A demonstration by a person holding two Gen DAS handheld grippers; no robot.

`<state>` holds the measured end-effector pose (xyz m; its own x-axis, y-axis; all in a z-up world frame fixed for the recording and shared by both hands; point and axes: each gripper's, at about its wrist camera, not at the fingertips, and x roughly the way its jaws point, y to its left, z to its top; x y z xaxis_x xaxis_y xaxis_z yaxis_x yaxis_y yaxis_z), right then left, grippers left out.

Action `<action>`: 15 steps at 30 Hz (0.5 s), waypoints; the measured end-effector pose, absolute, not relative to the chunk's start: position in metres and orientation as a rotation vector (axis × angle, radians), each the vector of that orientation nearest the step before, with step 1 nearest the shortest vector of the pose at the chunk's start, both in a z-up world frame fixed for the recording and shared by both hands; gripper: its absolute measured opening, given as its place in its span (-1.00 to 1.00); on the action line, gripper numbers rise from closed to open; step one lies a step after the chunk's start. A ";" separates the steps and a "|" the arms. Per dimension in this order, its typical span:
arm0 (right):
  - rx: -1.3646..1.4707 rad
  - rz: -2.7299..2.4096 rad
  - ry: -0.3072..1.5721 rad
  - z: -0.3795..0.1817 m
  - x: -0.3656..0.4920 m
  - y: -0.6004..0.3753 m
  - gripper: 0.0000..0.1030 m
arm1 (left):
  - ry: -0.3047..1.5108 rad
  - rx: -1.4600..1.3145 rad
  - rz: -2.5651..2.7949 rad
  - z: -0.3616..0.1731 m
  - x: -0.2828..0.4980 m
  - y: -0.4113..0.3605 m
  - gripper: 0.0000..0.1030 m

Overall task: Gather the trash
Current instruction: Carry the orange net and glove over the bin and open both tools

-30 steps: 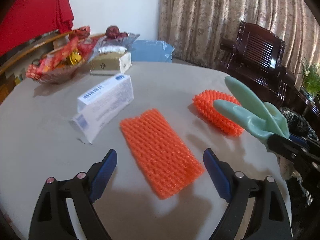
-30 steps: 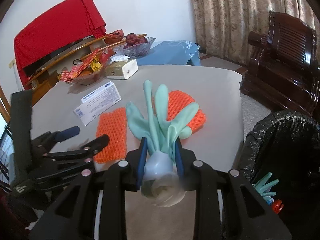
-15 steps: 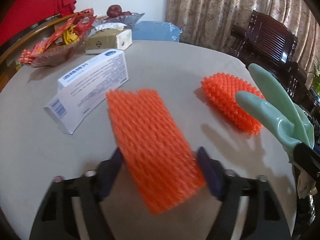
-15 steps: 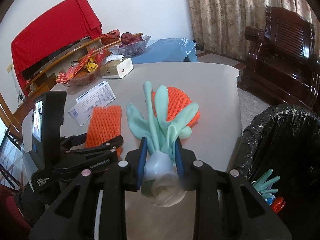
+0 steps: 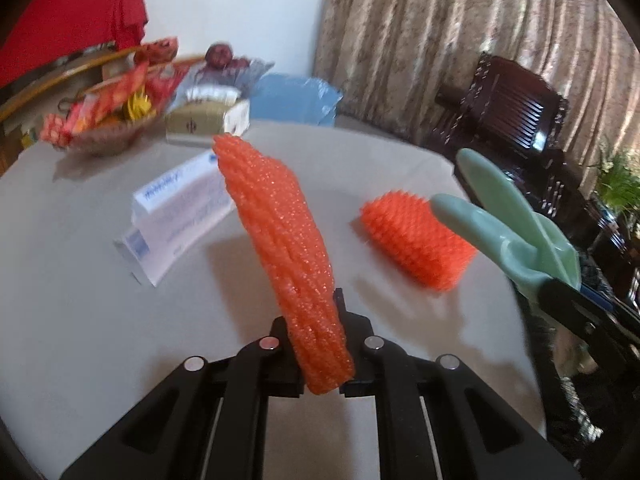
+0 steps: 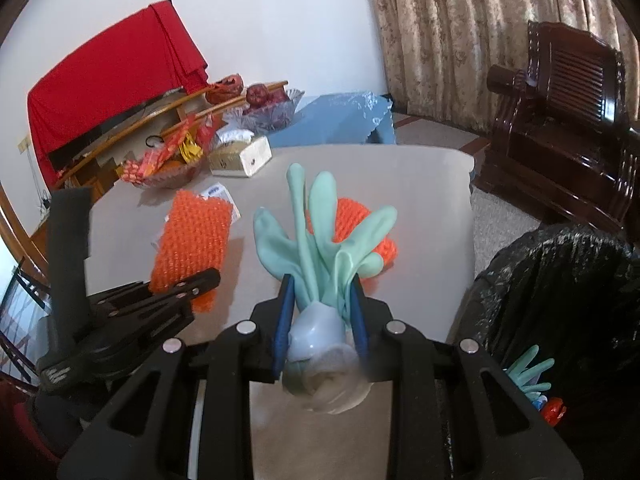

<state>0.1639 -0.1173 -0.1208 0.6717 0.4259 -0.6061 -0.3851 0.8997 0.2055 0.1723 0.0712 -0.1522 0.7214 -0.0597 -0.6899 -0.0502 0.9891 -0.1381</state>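
Observation:
A long orange foam net (image 5: 288, 248) stands tilted up off the grey table (image 5: 80, 320), pinched at its near end by my left gripper (image 5: 316, 320), whose jaws are closing on it. From the right wrist view the same net (image 6: 192, 244) hangs above the table in that gripper (image 6: 184, 284). A second orange foam net (image 5: 416, 240) lies on the table to the right. My right gripper (image 6: 320, 304) is shut on the cuff of a pale green rubber glove (image 6: 320, 240), its glove fingers sticking up, held near the table's right edge.
A white and blue carton (image 5: 180, 208) lies behind the lifted net. A snack bowl (image 5: 104, 120) and tissue box (image 5: 204, 118) sit at the far edge. A black-lined bin (image 6: 560, 280) with another green glove (image 6: 528, 372) stands right of the table; a dark wooden chair (image 6: 568, 120) is behind.
My left gripper's jaws have come together on the flat orange net and lifted its far end up off the table. The right gripper still holds the glove, barely moved.

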 end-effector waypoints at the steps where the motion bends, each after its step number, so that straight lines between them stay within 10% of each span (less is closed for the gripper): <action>1: 0.067 0.458 0.687 -0.115 0.162 -0.119 -0.50 | 0.752 -0.135 -0.009 -0.145 0.168 0.069 -0.80; 15: 0.081 0.405 0.572 -0.063 0.136 -0.161 -0.50 | 0.658 -0.079 -0.163 -0.092 0.148 0.020 -0.80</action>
<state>0.1365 -0.1607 -0.0629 0.7642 0.3947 -0.5101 -0.3504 0.9181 0.1853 0.1481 0.0202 -0.0920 0.7788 -0.1754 -0.6023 0.1256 0.9843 -0.1242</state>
